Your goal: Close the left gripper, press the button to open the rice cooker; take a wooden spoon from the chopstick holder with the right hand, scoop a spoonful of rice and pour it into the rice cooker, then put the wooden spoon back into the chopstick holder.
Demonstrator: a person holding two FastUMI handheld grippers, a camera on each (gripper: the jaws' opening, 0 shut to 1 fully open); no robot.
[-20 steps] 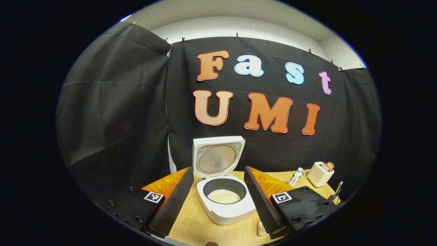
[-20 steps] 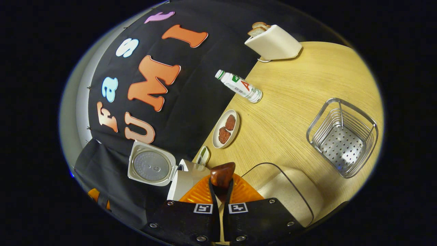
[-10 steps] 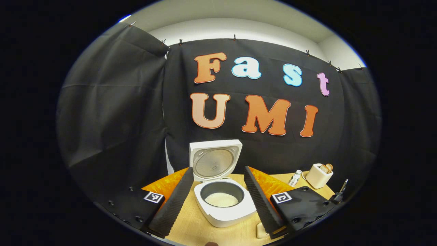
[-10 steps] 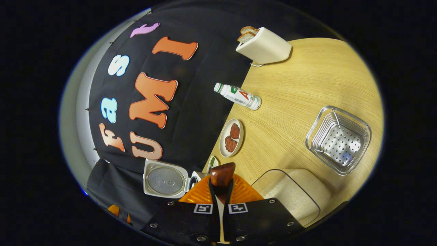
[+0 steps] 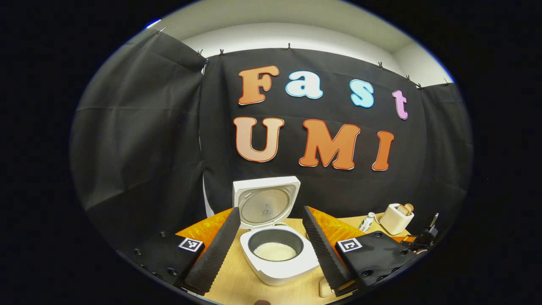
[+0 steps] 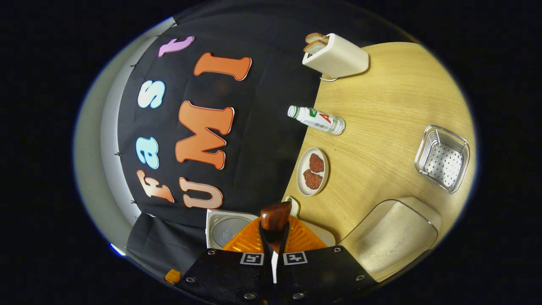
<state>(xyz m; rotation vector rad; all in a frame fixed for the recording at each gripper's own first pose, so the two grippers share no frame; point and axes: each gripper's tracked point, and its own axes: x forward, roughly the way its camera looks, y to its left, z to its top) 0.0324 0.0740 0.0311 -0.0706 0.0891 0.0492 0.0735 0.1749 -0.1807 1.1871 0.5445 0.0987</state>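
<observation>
The white rice cooker (image 5: 277, 254) stands on the wooden table with its lid (image 5: 264, 199) up and white rice in the pot. My left gripper (image 5: 270, 209) is open, a finger on either side of the cooker, touching nothing. My right gripper (image 6: 275, 231) is shut on the wooden spoon (image 6: 276, 216), whose dark brown end sticks out past the fingertips. Just beyond that end lies the cooker's open lid (image 6: 224, 224). The metal chopstick holder (image 6: 443, 158) sits far off at the right. A clear rice container (image 6: 389, 237) lies close at the lower right.
On the table (image 6: 381, 106) are a plate with two meat patties (image 6: 312, 171), a lying bottle (image 6: 316, 120) and a toaster with bread (image 6: 336, 55). The toaster (image 5: 396, 218) and the right gripper (image 5: 423, 239) show at the right of the left gripper view.
My right gripper has carried the spoon toward the cooker; the chopstick holder has slid away to the right. The left gripper has drifted slightly and stays open.
</observation>
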